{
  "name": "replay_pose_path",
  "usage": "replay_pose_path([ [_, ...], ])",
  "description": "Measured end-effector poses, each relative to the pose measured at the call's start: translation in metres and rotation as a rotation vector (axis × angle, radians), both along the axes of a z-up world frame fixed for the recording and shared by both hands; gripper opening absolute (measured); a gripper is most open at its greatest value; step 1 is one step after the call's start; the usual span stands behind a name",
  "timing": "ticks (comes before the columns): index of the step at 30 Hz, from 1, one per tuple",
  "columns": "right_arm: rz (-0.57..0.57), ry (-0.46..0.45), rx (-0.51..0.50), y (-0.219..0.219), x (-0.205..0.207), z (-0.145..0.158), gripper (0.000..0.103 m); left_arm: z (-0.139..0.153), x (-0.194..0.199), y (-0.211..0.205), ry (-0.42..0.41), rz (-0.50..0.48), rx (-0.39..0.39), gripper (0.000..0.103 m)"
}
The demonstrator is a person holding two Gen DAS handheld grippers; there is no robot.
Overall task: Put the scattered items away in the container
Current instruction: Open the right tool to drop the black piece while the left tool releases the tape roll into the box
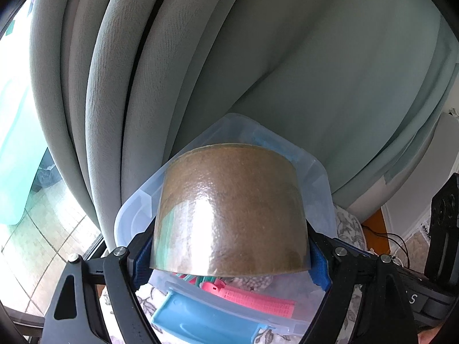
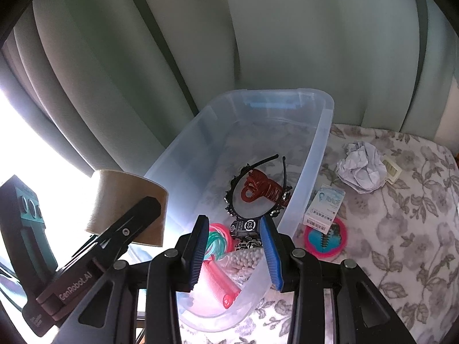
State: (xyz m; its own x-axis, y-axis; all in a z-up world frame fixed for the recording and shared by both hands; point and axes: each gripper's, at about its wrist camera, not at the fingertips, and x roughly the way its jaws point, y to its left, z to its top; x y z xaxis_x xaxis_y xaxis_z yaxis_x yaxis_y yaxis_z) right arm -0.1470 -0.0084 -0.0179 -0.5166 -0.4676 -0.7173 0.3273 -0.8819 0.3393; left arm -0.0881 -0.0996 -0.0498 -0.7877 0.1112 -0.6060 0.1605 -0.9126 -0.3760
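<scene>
Left gripper (image 1: 229,246) clamped wide across brown tape roll (image 1: 229,212), held above clear container (image 2: 324,143)'s near-left rim; right gripper (image 2: 233,255) part-open, empty, over that container's near end.

Tape roll (image 2: 129,203) sits left of bin (image 2: 321,143), clamped in left gripper (image 1: 229,258). Headband (image 2: 258,189) and hair clip (image 2: 262,190) in bin. Crumpled paper (image 2: 361,169) and small box (image 2: 324,207) right of bin.

Tape roll (image 1: 229,212) blocks most of the container (image 1: 315,172) in the left wrist view; contents behind it unseen. Right wrist view: right tool (image 2: 233,246) fingers cover the container's near rim, small box (image 2: 324,207) print too small to read.
</scene>
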Motion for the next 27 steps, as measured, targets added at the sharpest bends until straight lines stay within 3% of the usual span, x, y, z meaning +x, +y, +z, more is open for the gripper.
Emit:
replay_pose_path([
  [27,-0.017,0.002,-0.024,0.013,0.008,0.004,0.042,0.009,0.027,0.093,-0.022,-0.011,0.043,0.087],
])
